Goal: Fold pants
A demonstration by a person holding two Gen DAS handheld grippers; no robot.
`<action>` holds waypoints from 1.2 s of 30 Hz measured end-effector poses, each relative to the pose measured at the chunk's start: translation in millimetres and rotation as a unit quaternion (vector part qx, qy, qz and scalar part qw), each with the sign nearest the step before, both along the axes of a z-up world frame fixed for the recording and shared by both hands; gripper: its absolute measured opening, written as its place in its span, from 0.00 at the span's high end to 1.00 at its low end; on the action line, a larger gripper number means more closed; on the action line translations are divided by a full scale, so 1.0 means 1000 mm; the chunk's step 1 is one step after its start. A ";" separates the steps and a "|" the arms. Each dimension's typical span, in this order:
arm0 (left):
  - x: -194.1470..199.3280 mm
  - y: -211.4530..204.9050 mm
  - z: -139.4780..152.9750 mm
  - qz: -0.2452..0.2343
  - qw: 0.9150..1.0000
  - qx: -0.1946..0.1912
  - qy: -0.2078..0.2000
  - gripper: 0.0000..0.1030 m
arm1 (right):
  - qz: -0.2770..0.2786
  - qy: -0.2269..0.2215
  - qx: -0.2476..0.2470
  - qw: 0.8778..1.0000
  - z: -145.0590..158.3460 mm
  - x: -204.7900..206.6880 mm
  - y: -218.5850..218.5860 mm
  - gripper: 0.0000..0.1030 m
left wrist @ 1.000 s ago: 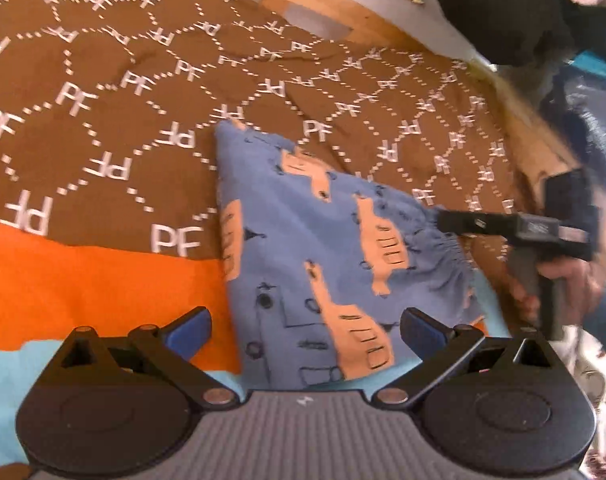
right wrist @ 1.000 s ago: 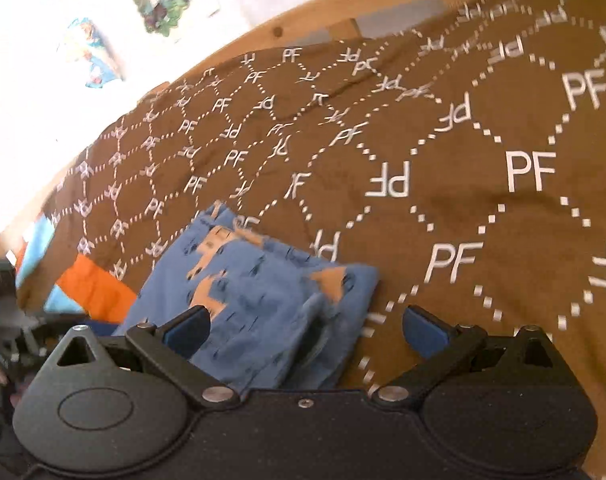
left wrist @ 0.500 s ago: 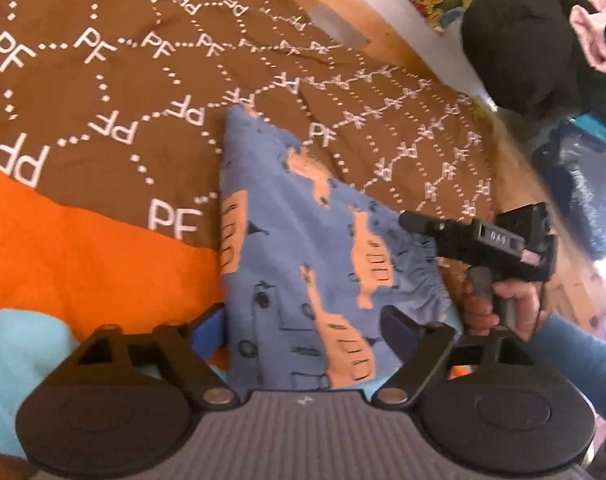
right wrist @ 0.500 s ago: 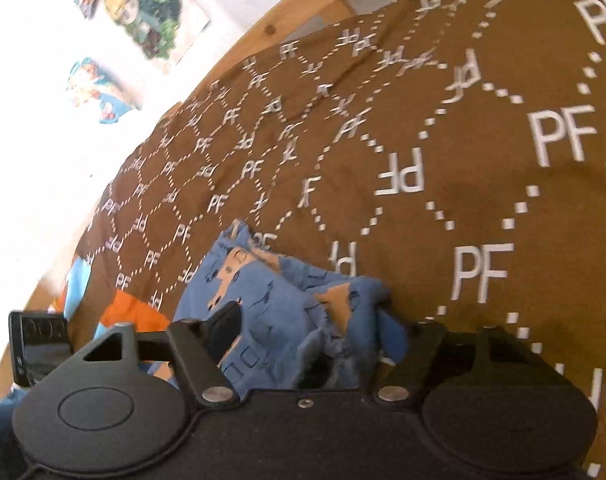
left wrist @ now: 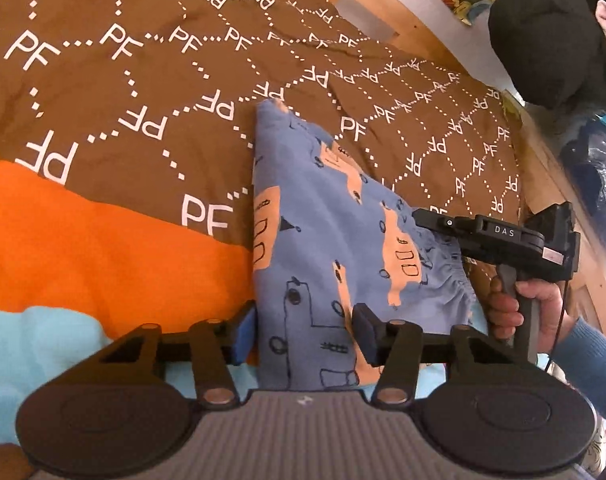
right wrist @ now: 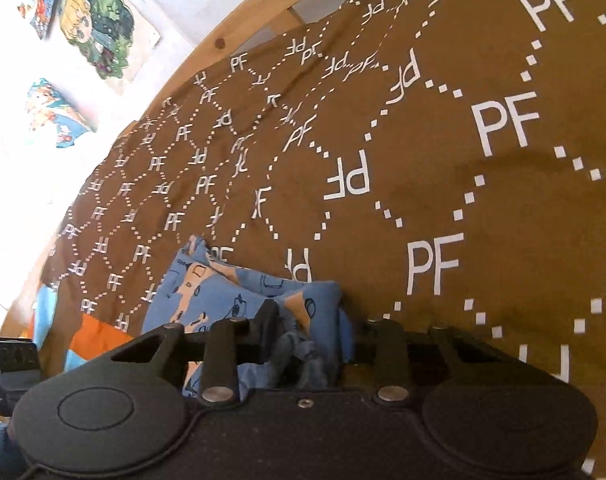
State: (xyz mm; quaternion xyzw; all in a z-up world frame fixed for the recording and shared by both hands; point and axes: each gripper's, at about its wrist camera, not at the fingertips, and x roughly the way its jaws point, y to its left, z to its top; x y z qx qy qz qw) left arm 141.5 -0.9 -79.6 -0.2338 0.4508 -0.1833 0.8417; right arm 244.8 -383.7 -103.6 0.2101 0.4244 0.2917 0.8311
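Blue pants (left wrist: 323, 216) printed with orange vehicles lie folded on a brown bedspread (left wrist: 123, 92) patterned with white letters. My left gripper (left wrist: 305, 330) straddles their near corner; its jaws are closing, the cloth lies flat between the blue pads (left wrist: 243, 332), and I see no pinch. In the right wrist view the pants (right wrist: 207, 292) bunch up at the gathered waistband. There my right gripper (right wrist: 307, 324) is closing, with its fingers (right wrist: 269, 316) pressing the cloth. The left wrist view shows the right gripper (left wrist: 421, 216) on the waistband edge.
An orange and light-blue blanket (left wrist: 103, 248) lies left of the pants. A wooden bed frame (left wrist: 383, 4) runs along the far side. A dark bundle (left wrist: 543, 40) sits beyond the bed's right corner. A hand in a blue sleeve (left wrist: 543, 292) holds the right gripper. Pictures (right wrist: 99, 36) hang on the wall.
Both grippers' jaws have narrowed from wide open onto the pants. The right one has gathered the waistband between its fingers. Both views have rolled slightly.
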 end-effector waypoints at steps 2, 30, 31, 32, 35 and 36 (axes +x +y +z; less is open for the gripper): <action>0.001 0.000 0.001 -0.005 1.000 0.005 0.003 0.53 | -0.011 0.000 -0.009 1.000 0.002 -0.003 0.003 0.70; -0.007 -0.011 0.050 0.020 0.996 0.041 -0.072 0.87 | -0.023 -0.273 -0.237 0.932 0.095 -0.064 0.092 0.90; -0.003 -0.011 0.056 0.019 0.996 0.045 -0.078 0.87 | -0.022 -0.281 -0.237 0.930 0.101 -0.060 0.093 0.90; 0.003 -0.011 0.061 0.018 0.995 0.048 -0.081 0.87 | -0.021 -0.289 -0.238 0.927 0.107 -0.053 0.095 0.90; 0.029 -0.005 0.074 0.035 0.993 0.064 -0.090 0.87 | -0.012 -0.310 -0.242 0.919 0.115 -0.027 0.101 0.90; 0.036 -0.003 0.076 0.040 0.992 0.068 -0.095 0.86 | -0.011 -0.312 -0.244 0.918 0.115 -0.016 0.104 0.90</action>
